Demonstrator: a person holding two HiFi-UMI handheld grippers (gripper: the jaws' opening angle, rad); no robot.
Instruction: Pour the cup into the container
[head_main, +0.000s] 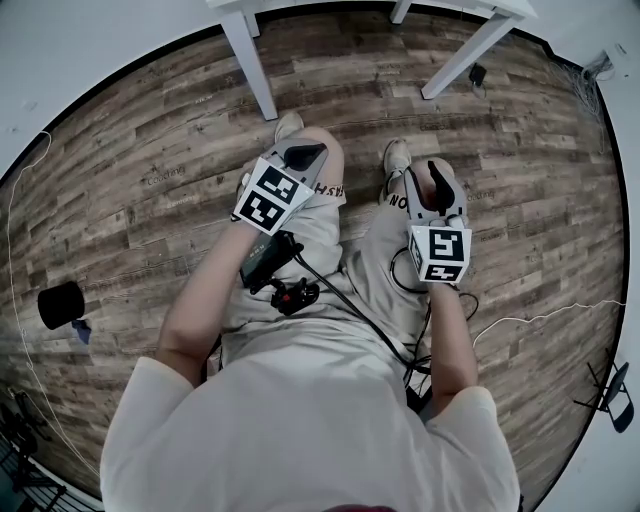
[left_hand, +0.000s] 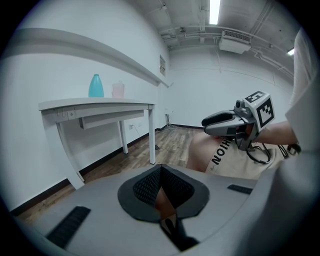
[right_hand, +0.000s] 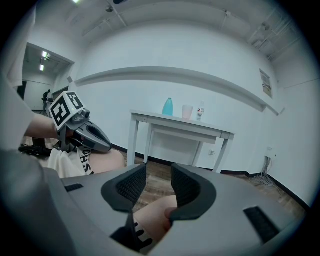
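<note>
Left fingers (left_hand: 146, 187) together, right fingers (right_hand: 132, 185) apart and empty, over the knees (left_hand: 200, 152); table (right_hand: 175, 122) with cup (right_hand: 187, 111) well ahead.

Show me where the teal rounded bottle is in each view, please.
Head view: not in it; only legs of the white table show at the top.
Left gripper view: the teal rounded bottle stands upper left on the table, left of a pale pink cup.
Right gripper view: upper middle, on the table, again left of the cup.
Shared landmark: the white table.
</note>
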